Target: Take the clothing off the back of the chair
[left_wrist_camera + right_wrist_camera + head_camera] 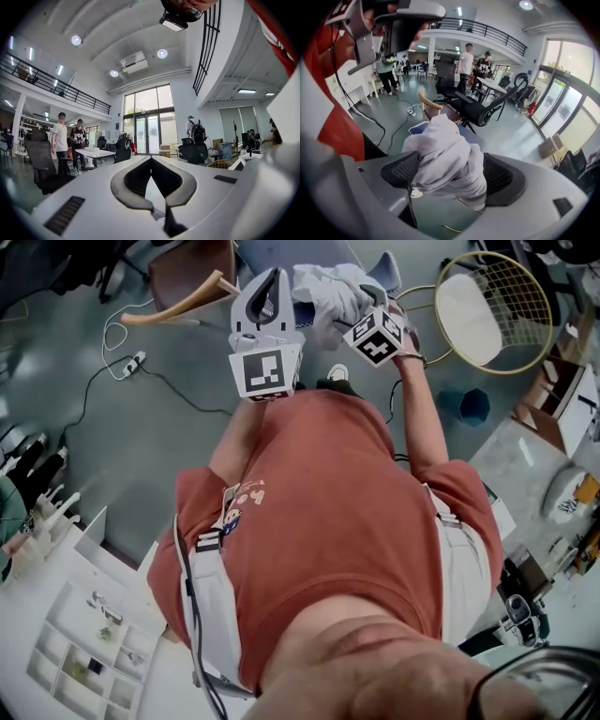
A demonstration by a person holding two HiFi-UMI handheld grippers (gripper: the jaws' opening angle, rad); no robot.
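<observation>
Grey glossy floor [141, 456], cable [174, 388] across it; left gripper [151, 160] clenched, empty; right gripper [449, 176] spread, white clothing [440, 150] between jaws.

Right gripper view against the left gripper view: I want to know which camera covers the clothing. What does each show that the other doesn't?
Only the right gripper view: the pale garment between the wide-apart jaws of the right claw, with a wooden chair back behind it. Only the left gripper view: the left claw, closed and empty, aimed at glass doors. Both: two standing people beside a table, and the railed balcony.
</observation>
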